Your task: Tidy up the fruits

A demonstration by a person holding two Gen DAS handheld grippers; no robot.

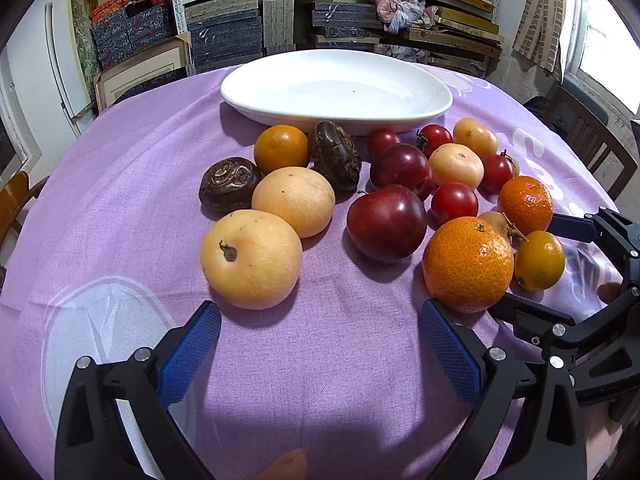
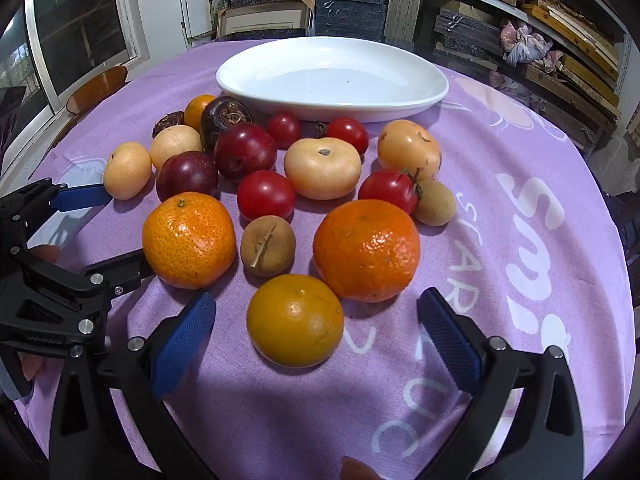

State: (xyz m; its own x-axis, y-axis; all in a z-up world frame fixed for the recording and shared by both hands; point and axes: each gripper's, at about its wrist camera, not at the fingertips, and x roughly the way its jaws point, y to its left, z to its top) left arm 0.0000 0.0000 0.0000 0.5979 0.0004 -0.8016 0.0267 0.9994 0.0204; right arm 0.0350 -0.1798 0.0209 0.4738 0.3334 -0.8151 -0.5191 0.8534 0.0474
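A white oval dish (image 1: pixel 280 76) (image 2: pixel 256 68) stands empty at the far side of the purple cloth. In front of it lie loose fruits: pale pears (image 1: pixel 251 258), dark plums (image 1: pixel 386 222), oranges (image 1: pixel 468 264) (image 2: pixel 367 249), cherry tomatoes (image 1: pixel 454 202), dark water chestnuts (image 1: pixel 229 184), and longans (image 2: pixel 267 245). My left gripper (image 1: pixel 320 344) is open and empty, just short of the nearest pear and orange. My right gripper (image 2: pixel 316 334) is open, its fingers on either side of a small yellow-orange fruit (image 2: pixel 295 320), not touching it.
The round table is covered by a purple cloth (image 1: pixel 340 360) with white lettering (image 2: pixel 532 220). Shelves of stacked boxes (image 1: pixel 240 28) stand behind the table. Wooden chairs (image 1: pixel 588 136) (image 2: pixel 96 84) stand at the table's sides. The right gripper's fingers (image 1: pixel 572 226) show in the left wrist view.
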